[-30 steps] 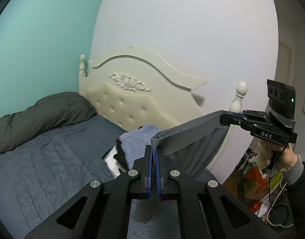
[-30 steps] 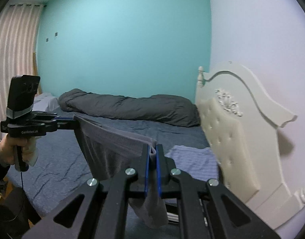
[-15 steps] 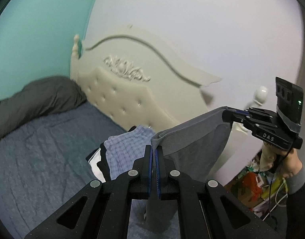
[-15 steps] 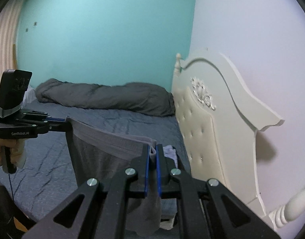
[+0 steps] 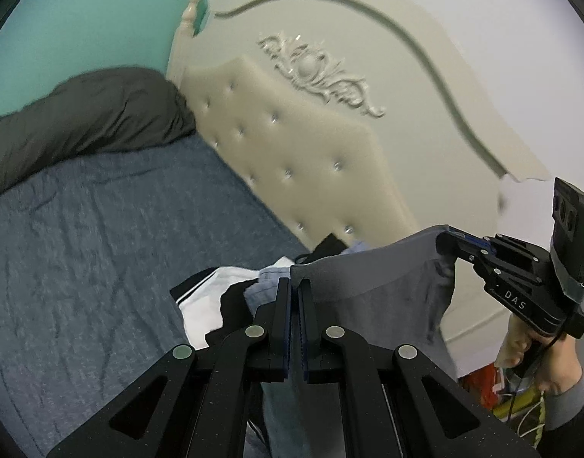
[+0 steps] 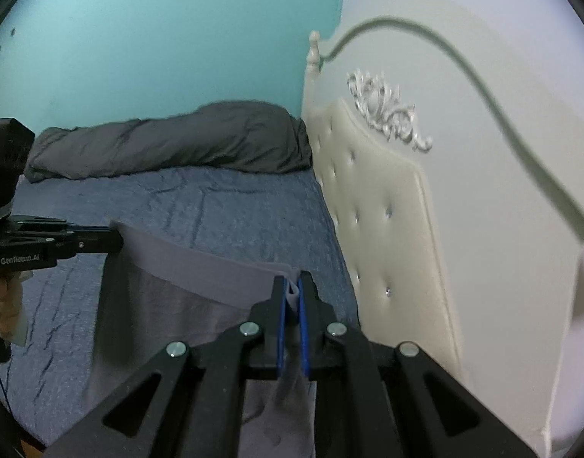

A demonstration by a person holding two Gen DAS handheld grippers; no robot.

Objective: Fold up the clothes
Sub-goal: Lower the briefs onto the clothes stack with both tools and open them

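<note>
Both tools [image 5: 295, 286] [image 6: 291, 286] clamped on grey garment [image 5: 376, 278]

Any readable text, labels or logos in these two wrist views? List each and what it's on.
"DAS" on the side of the right gripper, seen in the left wrist view.
"GenRobot.AI", small and slightly blurred, on the side of the left gripper, seen in the right wrist view.
Nothing else legible on the grey garment or the headboard.

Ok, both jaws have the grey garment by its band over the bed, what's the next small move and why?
Probably lower it flat onto the blue bedspread. The left gripper and right gripper are each shut on an end of the grey garment, which hangs stretched between them above the bed, beside the clothes pile.
</note>
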